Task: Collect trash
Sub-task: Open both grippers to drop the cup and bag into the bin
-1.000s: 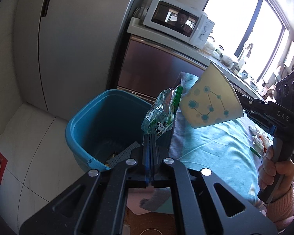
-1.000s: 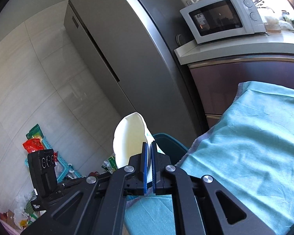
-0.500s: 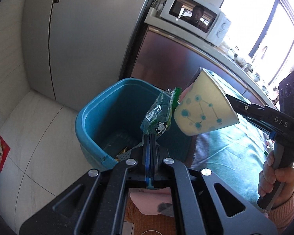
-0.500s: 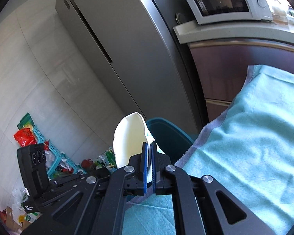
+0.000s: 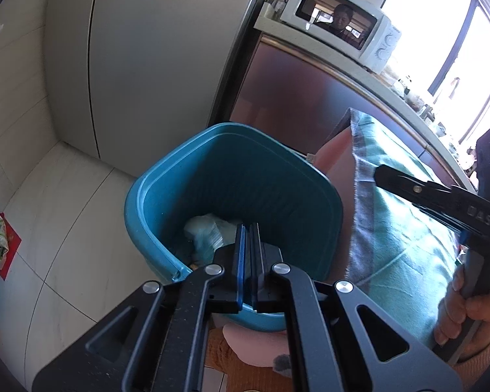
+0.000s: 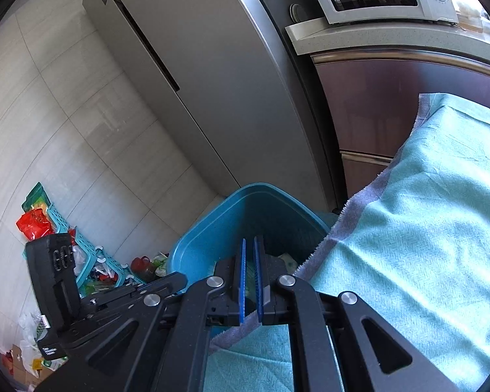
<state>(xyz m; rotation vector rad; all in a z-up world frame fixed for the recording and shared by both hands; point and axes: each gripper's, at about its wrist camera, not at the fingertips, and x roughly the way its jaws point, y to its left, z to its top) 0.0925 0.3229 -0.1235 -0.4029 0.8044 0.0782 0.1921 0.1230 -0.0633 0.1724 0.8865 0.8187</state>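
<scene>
A teal bin [image 5: 166,179] stands on the floor beside the table; it also shows in the right wrist view [image 6: 205,228]. Pale crumpled trash [image 5: 209,232] lies inside it. My left gripper [image 5: 247,228] hangs over the bin's near rim, slightly open, with nothing between its blue pads. My right gripper [image 6: 250,245] is slightly open and empty above the bin's edge by the table corner. In the left wrist view the right gripper [image 5: 388,176] reaches in from the right, held by a hand.
A teal cloth [image 6: 424,228] covers the table on the right. A grey fridge [image 5: 147,65] and a counter with a white microwave [image 5: 339,29] stand behind the bin. Baskets and bags of clutter [image 6: 58,225] lie on the tiled floor at left.
The green wrapper has left my left gripper and the spotted paper cup has left my right gripper. Both grippers now stand slightly open over the bin, and both have moved closer to it.
</scene>
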